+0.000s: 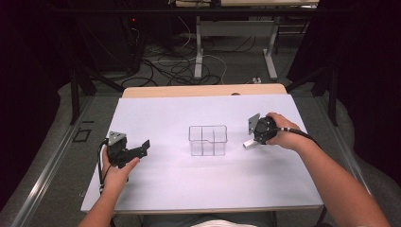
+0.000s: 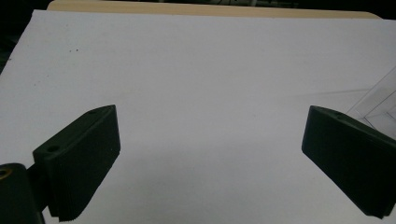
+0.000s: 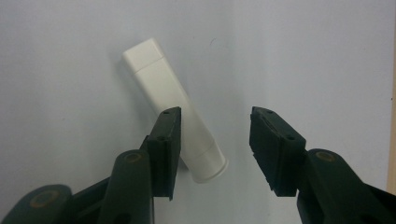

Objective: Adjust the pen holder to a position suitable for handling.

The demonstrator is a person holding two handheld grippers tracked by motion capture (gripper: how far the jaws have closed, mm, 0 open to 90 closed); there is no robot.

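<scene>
The table (image 1: 156, 189) has a white sheet on it, and a clear divided box (image 1: 207, 140) stands in the middle. The left gripper (image 2: 210, 154) is wide open over bare sheet. The right gripper (image 3: 215, 149) is open above a white tube (image 3: 170, 105), which lies flat just right of the box
</scene>
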